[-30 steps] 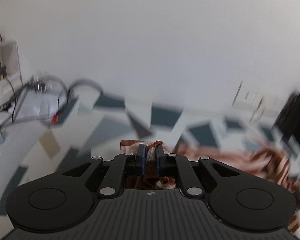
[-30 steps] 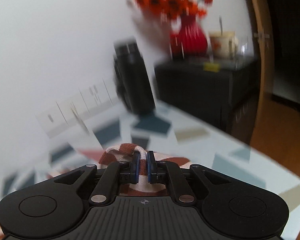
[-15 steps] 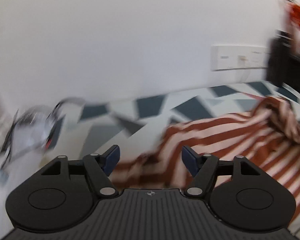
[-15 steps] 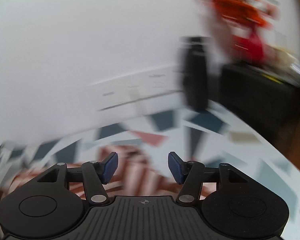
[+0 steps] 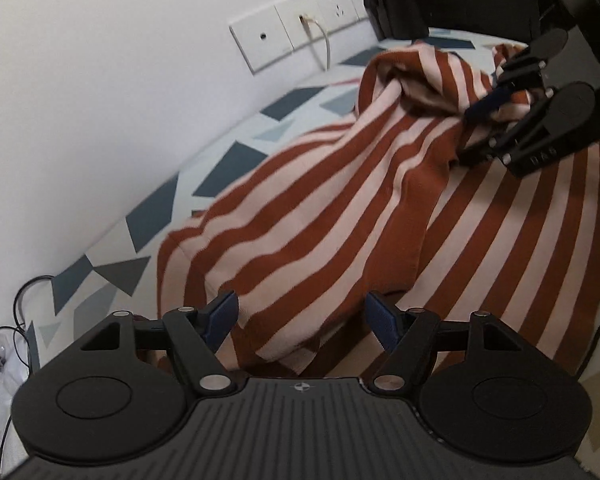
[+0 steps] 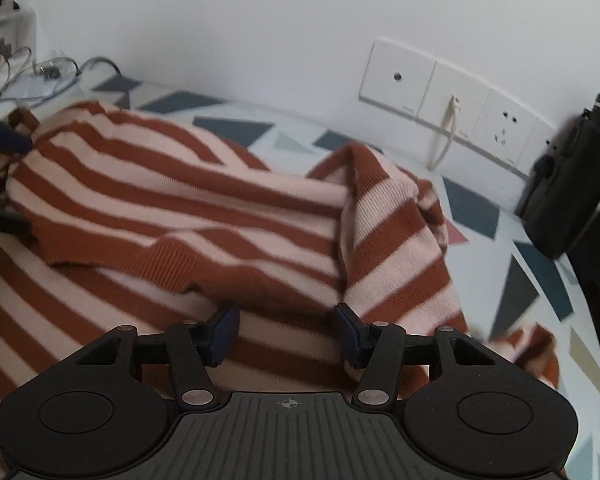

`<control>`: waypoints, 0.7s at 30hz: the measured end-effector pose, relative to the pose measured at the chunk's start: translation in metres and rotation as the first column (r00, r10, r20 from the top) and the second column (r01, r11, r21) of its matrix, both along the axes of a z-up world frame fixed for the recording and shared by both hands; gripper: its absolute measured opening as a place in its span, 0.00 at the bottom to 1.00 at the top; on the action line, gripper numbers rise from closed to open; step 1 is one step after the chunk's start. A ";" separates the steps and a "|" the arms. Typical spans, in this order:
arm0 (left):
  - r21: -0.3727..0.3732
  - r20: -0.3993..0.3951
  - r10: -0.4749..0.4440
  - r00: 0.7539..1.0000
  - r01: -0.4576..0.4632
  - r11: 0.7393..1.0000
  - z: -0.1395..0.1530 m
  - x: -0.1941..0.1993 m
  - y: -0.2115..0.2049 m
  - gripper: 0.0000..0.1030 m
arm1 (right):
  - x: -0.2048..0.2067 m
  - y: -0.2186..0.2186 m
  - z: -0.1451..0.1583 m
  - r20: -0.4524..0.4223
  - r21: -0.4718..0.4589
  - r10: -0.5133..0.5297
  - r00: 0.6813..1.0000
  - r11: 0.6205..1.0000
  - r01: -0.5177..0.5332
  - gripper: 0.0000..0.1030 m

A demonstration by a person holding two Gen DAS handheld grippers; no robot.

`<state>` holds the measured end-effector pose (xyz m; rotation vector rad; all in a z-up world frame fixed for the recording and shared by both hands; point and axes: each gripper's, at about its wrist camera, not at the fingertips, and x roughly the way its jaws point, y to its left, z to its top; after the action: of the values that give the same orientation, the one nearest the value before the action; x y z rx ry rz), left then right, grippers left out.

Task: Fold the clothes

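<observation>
Striped knit sweater [image 5: 340,216] looks soft, limp, grippy; both grippers, left [image 5: 302,322] and right [image 6: 286,330], gape empty; pinch ribbed hem [image 6: 168,258].

Wall [image 6: 260,20] close behind, bottle [image 6: 572,184] blocks right, cables [image 6: 40,76] prob. left

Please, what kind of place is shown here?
Probably a room at home: a striped sweater lies on a patterned tablecloth, against a white wall with wall sockets; a black bottle stands nearby.
</observation>
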<state>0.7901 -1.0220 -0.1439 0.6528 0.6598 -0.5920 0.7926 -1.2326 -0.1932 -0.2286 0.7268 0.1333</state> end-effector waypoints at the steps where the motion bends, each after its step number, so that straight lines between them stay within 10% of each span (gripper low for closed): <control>1: 0.011 -0.002 -0.008 1.000 0.008 1.000 -0.002 0.001 -0.001 0.70 | 0.002 0.002 0.000 0.010 -0.017 0.017 1.000 1.000 -0.017 0.50; 6: 0.060 0.004 -0.094 0.996 0.093 0.994 -0.010 -0.004 -0.005 0.79 | 0.020 0.009 -0.001 0.048 -0.081 0.098 0.994 0.992 -0.094 0.45; 8: 0.088 0.017 -0.115 0.993 0.113 0.990 -0.014 -0.004 -0.007 0.79 | 0.029 0.006 0.001 0.039 -0.034 0.082 0.996 0.996 -0.081 0.14; 11: 0.097 0.056 -0.100 0.993 0.094 0.991 -0.017 0.001 -0.005 0.79 | 0.031 -0.004 0.012 0.105 0.061 0.019 0.994 0.998 -0.025 0.14; 15: 0.053 0.099 -0.082 0.992 0.077 0.996 -0.013 0.009 0.000 0.14 | 0.032 -0.025 0.029 0.154 0.237 -0.065 0.986 0.971 0.027 0.16; 21: -0.152 0.145 0.043 0.989 -0.020 0.988 0.020 0.018 0.018 0.07 | 0.020 -0.007 0.019 0.126 0.018 0.070 0.990 0.997 -0.073 0.50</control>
<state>0.8079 -1.0043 -0.1236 0.5386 0.4811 -0.5523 0.8126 -1.2400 -0.1738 -0.2394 0.5921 0.1936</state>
